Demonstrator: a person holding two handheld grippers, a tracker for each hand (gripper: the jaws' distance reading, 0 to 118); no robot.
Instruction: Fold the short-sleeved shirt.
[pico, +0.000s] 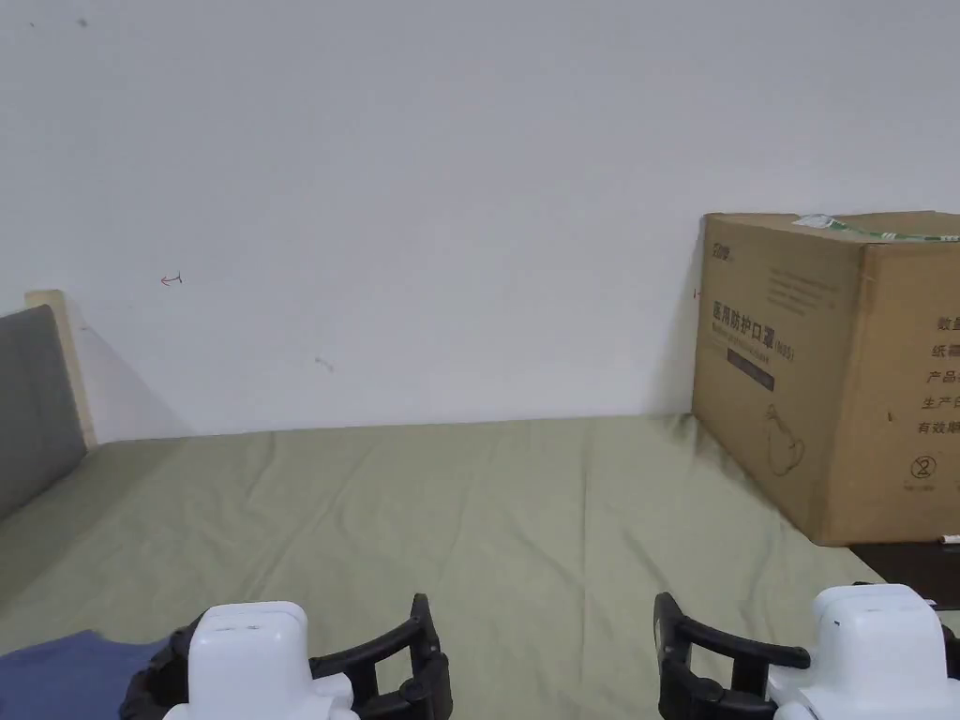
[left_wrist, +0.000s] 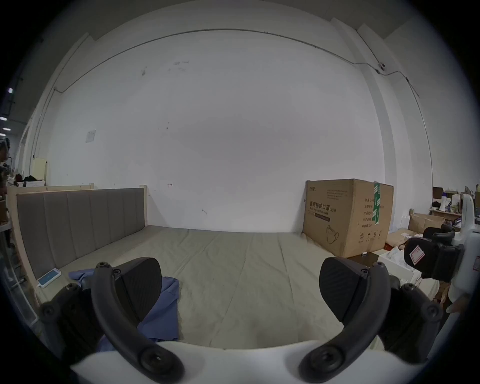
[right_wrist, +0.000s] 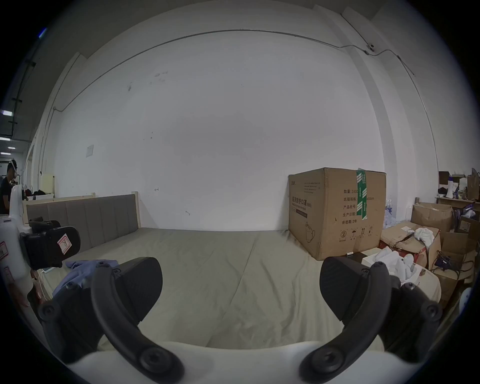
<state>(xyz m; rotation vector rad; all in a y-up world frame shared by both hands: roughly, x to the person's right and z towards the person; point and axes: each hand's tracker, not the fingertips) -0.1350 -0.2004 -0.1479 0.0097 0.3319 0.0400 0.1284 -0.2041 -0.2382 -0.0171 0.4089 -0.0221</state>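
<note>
Shirt (left_wrist: 161, 309) on bed, beside left gripper (left_wrist: 241, 288) | both grippers spread, empty | right gripper (right_wrist: 241, 288) apart

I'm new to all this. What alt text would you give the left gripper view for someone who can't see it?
The left gripper, its fingers wide apart and empty, hangs over a green bedsheet. A blue shirt lies crumpled at lower left; a cardboard box stands at the right by a white wall.

Soft, even indoor light; no glare.
The head view is bright and sharp, the cardboard box (pico: 834, 375) casting a faint shadow on the white wall (pico: 422, 187). Both gripper views are dimmer and greyer, strongly fisheye-bent, with black vignetted corners and slightly soft edges.
</note>
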